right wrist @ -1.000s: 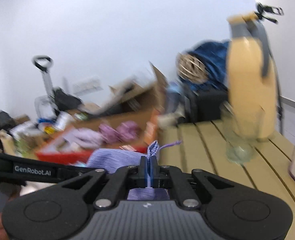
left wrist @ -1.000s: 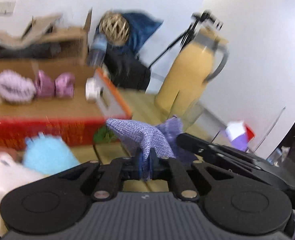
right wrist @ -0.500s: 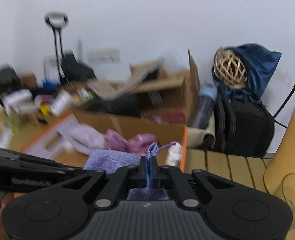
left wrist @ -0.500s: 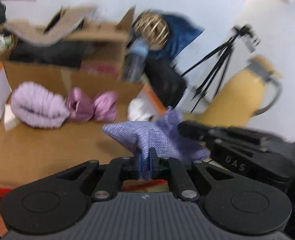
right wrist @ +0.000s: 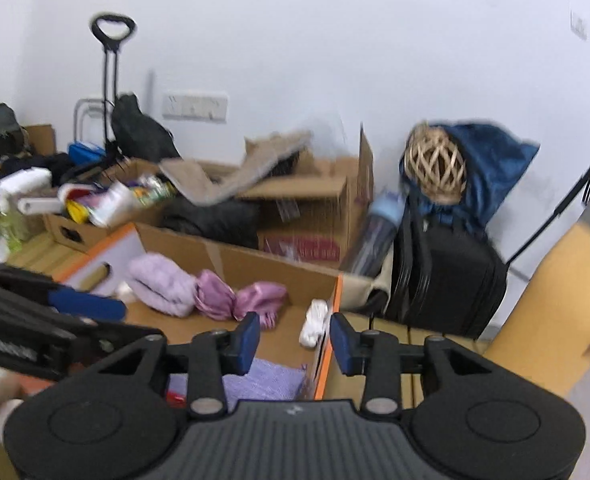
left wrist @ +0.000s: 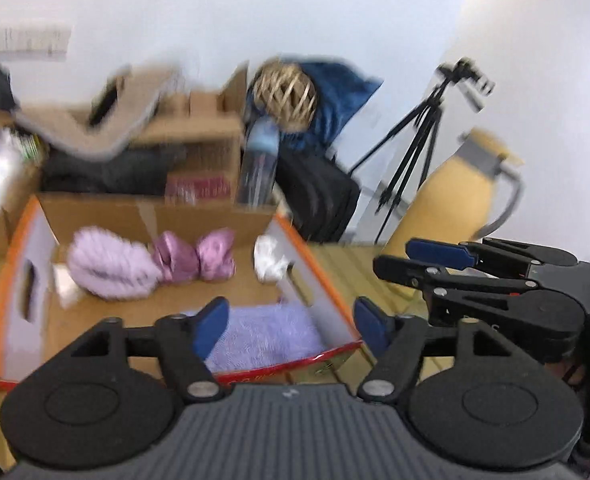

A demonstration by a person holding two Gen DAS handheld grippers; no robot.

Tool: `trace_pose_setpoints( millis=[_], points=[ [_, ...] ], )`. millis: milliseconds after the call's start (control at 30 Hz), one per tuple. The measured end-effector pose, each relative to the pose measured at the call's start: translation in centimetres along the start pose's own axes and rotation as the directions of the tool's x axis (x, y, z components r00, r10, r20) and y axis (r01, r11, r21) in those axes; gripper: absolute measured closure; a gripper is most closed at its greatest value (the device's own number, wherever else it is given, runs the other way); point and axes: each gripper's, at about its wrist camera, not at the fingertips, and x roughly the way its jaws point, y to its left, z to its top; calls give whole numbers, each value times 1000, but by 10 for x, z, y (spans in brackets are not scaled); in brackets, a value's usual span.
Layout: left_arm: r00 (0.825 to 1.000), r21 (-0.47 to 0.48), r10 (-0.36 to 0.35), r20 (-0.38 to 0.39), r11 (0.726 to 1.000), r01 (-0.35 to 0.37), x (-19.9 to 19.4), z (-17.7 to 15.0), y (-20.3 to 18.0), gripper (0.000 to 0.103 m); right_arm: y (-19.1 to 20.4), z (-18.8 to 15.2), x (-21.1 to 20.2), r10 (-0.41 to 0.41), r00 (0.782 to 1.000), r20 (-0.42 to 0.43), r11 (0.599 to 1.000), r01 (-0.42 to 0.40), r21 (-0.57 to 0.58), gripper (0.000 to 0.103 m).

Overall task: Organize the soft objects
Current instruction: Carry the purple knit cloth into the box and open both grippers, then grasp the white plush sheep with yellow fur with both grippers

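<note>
1. Far left of the cardboard box, inside its back wall, the fluffy lilac bundle lies bunched up. It looks plush and light, and would squash under any pinch.
2. Just right of it, touching, sits the shiny pink pouf, two satin lobes against the same back wall. It looks slippery, so the waist between the lobes seems the safest place to take hold.
3. Further right, by the box's right wall, there's a small white wad, too blurred to name.
4. Now the left gripper: its jaws have just been opening and stand spread wide, with nothing pinched. Below them the lavender cloth lies in the near right corner of the box, free of both blue pads.
5. That cloth looks like limp, loose-woven fabric that won't slip or break. A raised fold or corner would be the place to grip it, since a flat middle offers little to pinch.
6. Right of the box, the right gripper has been opening too. Its jaws stand parted and empty above the box's orange right edge, and the cloth shows beneath them.
7. Well right of the box, a tall yellow jug stands on the slatted table.
</note>
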Motion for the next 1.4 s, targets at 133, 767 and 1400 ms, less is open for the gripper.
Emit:
trace_pose_setpoints(
  millis=[133, 767, 1400],
  points=[
    [995, 79, 27, 98, 996, -35, -77, -2, -16, 19, 6, 10, -60, -2, 998, 62, 1000, 4, -24, 53],
    [868, 81, 302, 394, 929, -361, -330, -241, -53, 0, 124, -187, -304, 216, 932, 290, 971, -238, 41, 16],
    [946, 84, 244, 212, 960, -267, -203, -223, -11, 2, 130, -190, -160, 226, 970, 95, 954, -240, 178, 33]
  ],
)
